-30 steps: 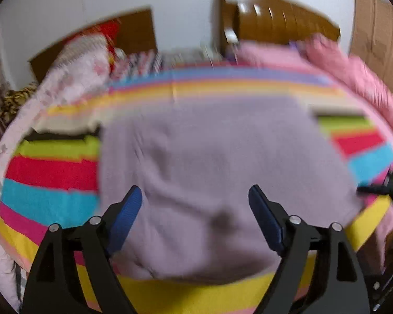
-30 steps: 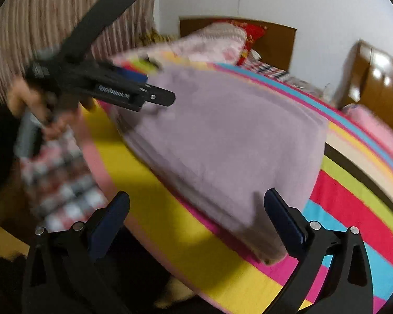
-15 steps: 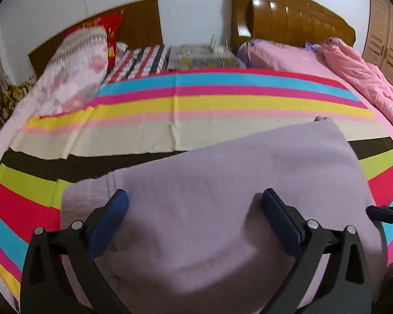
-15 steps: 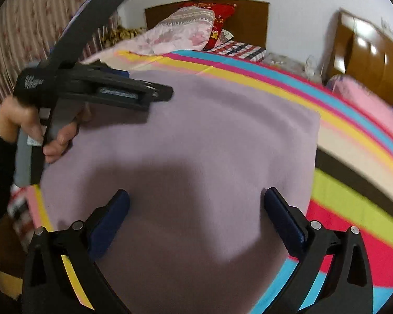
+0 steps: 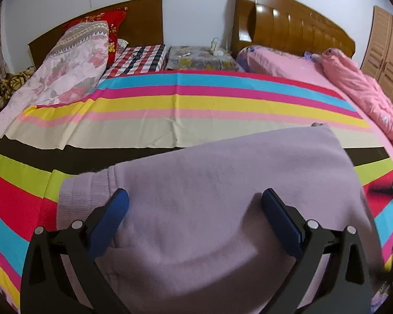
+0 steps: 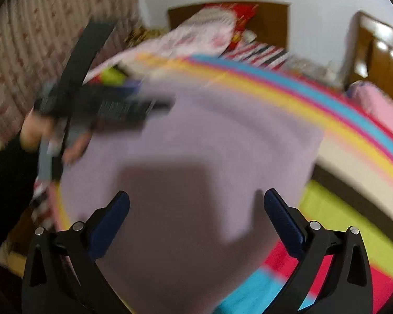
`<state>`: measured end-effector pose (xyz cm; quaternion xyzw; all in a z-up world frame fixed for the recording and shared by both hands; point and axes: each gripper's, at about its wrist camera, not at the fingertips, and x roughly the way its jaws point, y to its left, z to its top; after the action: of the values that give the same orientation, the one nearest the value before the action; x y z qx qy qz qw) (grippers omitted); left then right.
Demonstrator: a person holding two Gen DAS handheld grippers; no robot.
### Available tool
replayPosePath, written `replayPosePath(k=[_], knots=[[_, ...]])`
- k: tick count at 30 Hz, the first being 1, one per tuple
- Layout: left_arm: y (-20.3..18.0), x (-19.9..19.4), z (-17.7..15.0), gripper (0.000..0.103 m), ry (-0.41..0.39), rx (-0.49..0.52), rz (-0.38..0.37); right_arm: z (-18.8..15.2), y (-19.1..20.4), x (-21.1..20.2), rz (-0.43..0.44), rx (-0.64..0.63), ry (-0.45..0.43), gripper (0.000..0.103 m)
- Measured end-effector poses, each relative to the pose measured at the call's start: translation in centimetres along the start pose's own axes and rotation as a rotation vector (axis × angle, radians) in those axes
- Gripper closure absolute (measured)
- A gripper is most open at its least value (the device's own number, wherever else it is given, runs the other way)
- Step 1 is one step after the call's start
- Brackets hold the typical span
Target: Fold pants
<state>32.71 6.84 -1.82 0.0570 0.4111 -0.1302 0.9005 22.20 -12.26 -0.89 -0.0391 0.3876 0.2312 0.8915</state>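
Observation:
The pale purple pants (image 5: pixel 222 183) lie folded flat on the striped bedspread (image 5: pixel 170 104), ribbed cuff at the left. My left gripper (image 5: pixel 194 198) is open and empty just above the near part of the pants. My right gripper (image 6: pixel 196 201) is open and empty over the pants (image 6: pixel 209 144), and its view is blurred. The left gripper also shows in the right wrist view (image 6: pixel 112 104), held in a hand above the far left part of the pants.
Pillows and a patterned quilt (image 5: pixel 73 60) lie at the head of the bed. A pink bed with a pink quilt (image 5: pixel 353 83) stands at the right. A wooden wardrobe (image 5: pixel 387 52) is at the far right. A curtain (image 6: pixel 39 39) hangs at the left.
Both grippers have moved in from the bed's edge to stand over the pants. In the last half second the left has held still and the right has swung, blurring its view.

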Motion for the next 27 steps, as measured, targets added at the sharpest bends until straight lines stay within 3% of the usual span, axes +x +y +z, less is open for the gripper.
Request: replayPosePath(k=[3,6,7,9,11,13,15,19,21,22,27], knots=[[0.0,0.1,0.0,0.002,0.003,0.006,0.011,2.9,-2.9,1.7,-0.012,0.068,-0.038,0.005],[0.1,0.3,0.0,0.002,0.007,-0.002,-0.002,4.2,-5.3,6.7,0.038,0.084,0.088,0.004],[0.1,0.4,0.1,0.002,0.011,-0.001,0.001,4.2,-6.0,7.4,0.069,0.100,0.090,0.005],[0.0,0.5,0.1,0.002,0.013,0.003,0.004,4.1,-6.7,6.7,0.064,0.142,0.059,0.005],[0.1,0.5,0.1,0.002,0.008,-0.005,-0.005,3.8,-6.6,4.1,-0.026,0.201,-0.007,0.005],[0.0,0.4,0.2,0.002,0.004,-0.014,-0.014,3.3,-5.3,1.7,0.017,0.217,-0.074,0.004],[-0.3,0.4,0.3,0.002,0.005,-0.014,-0.009,2.2,-2.8,0.4,0.057,0.178,-0.076,0.004],[-0.5,0.5,0.2,0.002,0.009,0.002,0.017,-0.8,3.9,-0.6,0.010,0.032,-0.026,0.004],[-0.7,0.5,0.3,0.002,0.008,0.005,0.022,-2.1,5.7,0.5,-0.053,-0.006,0.028,0.004],[-0.6,0.4,0.3,0.002,0.007,0.006,0.022,-3.1,6.3,1.1,-0.104,-0.025,0.031,0.004],[-0.5,0.0,0.2,0.002,-0.011,-0.002,0.017,-3.7,6.7,0.9,-0.134,0.010,0.008,0.004]])
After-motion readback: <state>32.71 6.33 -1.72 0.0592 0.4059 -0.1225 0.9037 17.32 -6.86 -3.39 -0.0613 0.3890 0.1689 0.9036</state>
